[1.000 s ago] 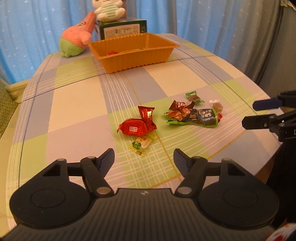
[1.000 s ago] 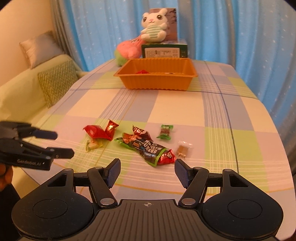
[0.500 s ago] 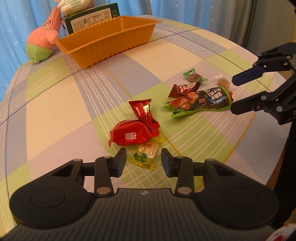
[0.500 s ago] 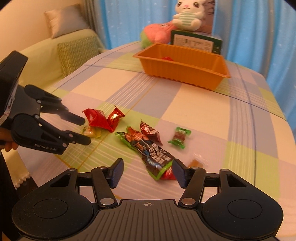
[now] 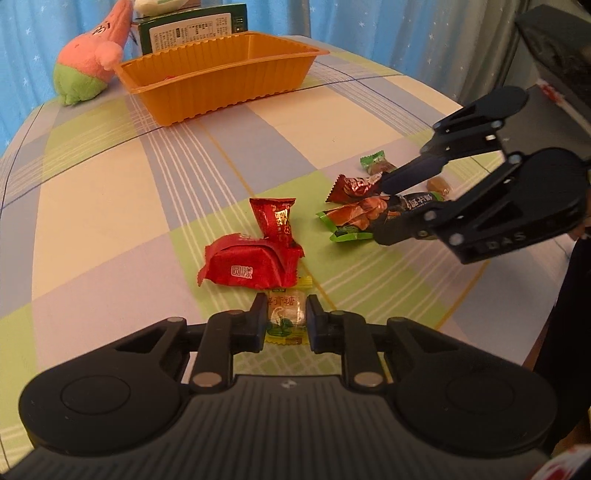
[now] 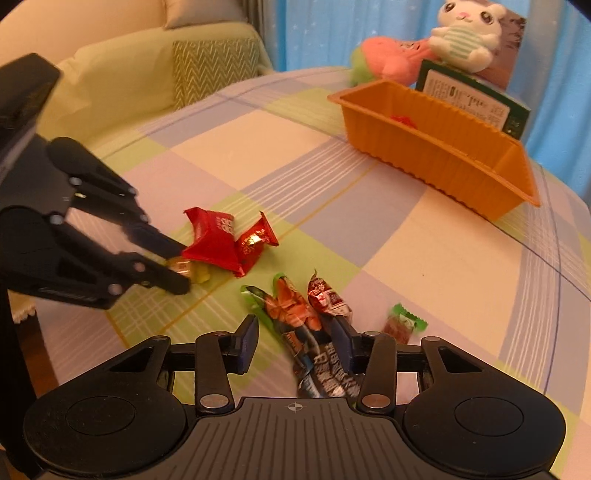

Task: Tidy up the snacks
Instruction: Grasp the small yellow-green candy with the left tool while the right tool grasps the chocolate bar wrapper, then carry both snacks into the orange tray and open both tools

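Left wrist alone shows left tongs (image 5: 286, 318) pinching yellow candy (image 5: 285, 314); right tongs (image 6: 295, 341) closing, perhaps ungripped, astride green packet (image 6: 295, 325).

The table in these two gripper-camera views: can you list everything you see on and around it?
orange tray: one, orange, far end of the table, something red inside
red packets: two, red, touching, mid-table
yellow-green candy: one, pinched in the left gripper
long snack bag: one, green-edged, between the right gripper's jaws
dark red packet: one, beside the bag
green candy: one, green, past the bag
brown candy: one, clear wrap, near the green candy
plush toys: two, pink and white, behind the tray
green box: one, behind the tray
sofa: one, pale green, beside the table
left gripper: one, black, shut on the candy
right gripper: one, black, open, jaws just closing around the bag
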Tool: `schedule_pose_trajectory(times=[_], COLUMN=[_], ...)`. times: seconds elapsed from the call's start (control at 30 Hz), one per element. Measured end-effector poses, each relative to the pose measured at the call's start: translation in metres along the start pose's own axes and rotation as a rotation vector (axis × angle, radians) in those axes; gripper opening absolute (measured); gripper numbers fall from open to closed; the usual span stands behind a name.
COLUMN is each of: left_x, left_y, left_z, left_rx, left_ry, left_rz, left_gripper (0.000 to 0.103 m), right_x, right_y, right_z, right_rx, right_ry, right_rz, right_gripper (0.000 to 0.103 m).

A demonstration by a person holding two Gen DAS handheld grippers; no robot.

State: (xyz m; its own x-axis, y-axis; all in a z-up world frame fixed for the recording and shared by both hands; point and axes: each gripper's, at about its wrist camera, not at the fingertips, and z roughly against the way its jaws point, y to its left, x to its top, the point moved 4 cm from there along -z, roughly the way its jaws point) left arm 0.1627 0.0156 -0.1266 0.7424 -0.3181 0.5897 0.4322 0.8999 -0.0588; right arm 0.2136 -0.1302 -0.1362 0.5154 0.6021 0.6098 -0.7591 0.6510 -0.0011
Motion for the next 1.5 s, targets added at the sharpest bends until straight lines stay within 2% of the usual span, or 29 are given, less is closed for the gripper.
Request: schedule_pose_trajectory(times=[0.23,0.43,0.57,0.83,1.03,1.5], left_x=[-0.005,-0.006,-0.007,-0.01,-0.006,0.014], left_y=[0.002,-0.002,-0.003,-0.006,-0.007,-0.015], left_z=[0.004,0.006,0.011,0.035,0.053,0.079], left_rx=[0.016,0.049,0.068,0.1,0.115,0.15], left_ry=[-0.028,-0.032,-0.035,-0.078,-0.105,-0.14], left_rz=[0.079,0.111,0.139,0.217,0.262,0.303], left_gripper=[0.019,0.019,0.019,0.019,0.019,0.019], right_x=[0.004,0.012,0.019,0.017,0.005,-0.005], right_y=[0.001,0.007,0.004,-0.005,-0.015,-0.017], right_z=[-0.013,-0.006,0.011,0.049,0.068,0.101], right_rx=[0.009,-0.005,-0.005,-0.007,0.001,-0.058], right_ry=[0.031,-0.002,-0.047,-0.129,-0.146,-0.166], right_rz=[0.022,-0.009,-0.093,-0.369,-0.553,-0.638], right_gripper=[0.036,0.029,0.029,0.029,0.029,0.029])
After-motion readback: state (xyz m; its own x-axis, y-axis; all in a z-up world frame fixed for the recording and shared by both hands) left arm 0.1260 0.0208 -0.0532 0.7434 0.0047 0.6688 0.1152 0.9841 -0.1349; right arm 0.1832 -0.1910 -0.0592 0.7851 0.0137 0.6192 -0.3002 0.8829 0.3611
